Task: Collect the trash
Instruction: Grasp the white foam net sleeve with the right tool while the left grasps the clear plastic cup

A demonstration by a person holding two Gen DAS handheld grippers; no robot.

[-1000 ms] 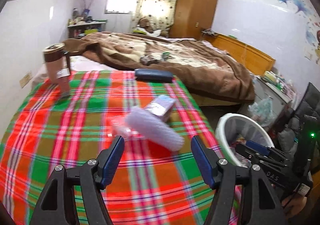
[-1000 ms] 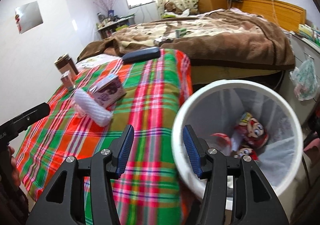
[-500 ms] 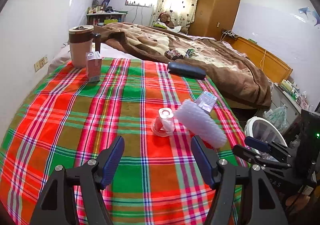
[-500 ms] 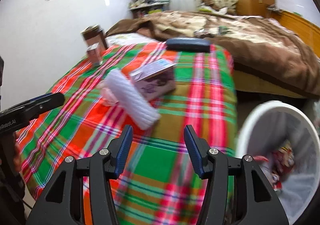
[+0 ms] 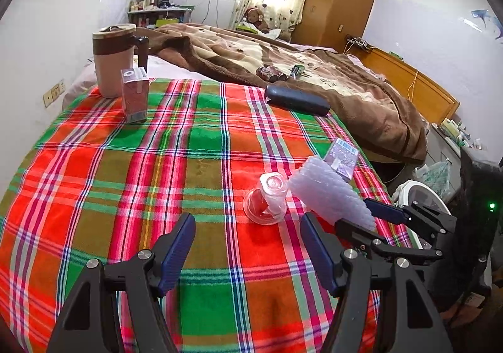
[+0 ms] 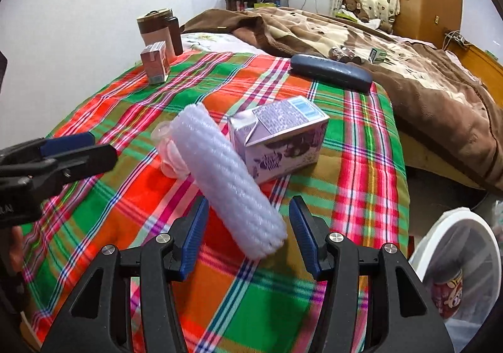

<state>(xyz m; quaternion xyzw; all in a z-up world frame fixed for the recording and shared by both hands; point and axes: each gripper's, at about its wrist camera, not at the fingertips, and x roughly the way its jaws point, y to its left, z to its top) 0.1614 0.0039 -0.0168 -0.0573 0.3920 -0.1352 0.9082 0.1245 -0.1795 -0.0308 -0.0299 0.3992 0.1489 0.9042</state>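
Left wrist view: a clear plastic cup (image 5: 266,199) lies on the plaid tabletop (image 5: 125,164) against the white foam roll (image 5: 327,195); left claw (image 5: 248,246) spread wide, holding nothing. Right wrist view: purple carton (image 6: 279,139) behind the roll (image 6: 226,177), white bin (image 6: 452,258) alongside; right claw (image 6: 248,239) released, straddling the roll's near end.

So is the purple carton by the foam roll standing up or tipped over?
Tipped over: the purple carton lies on its long side on the plaid cloth, folded top facing sideways.
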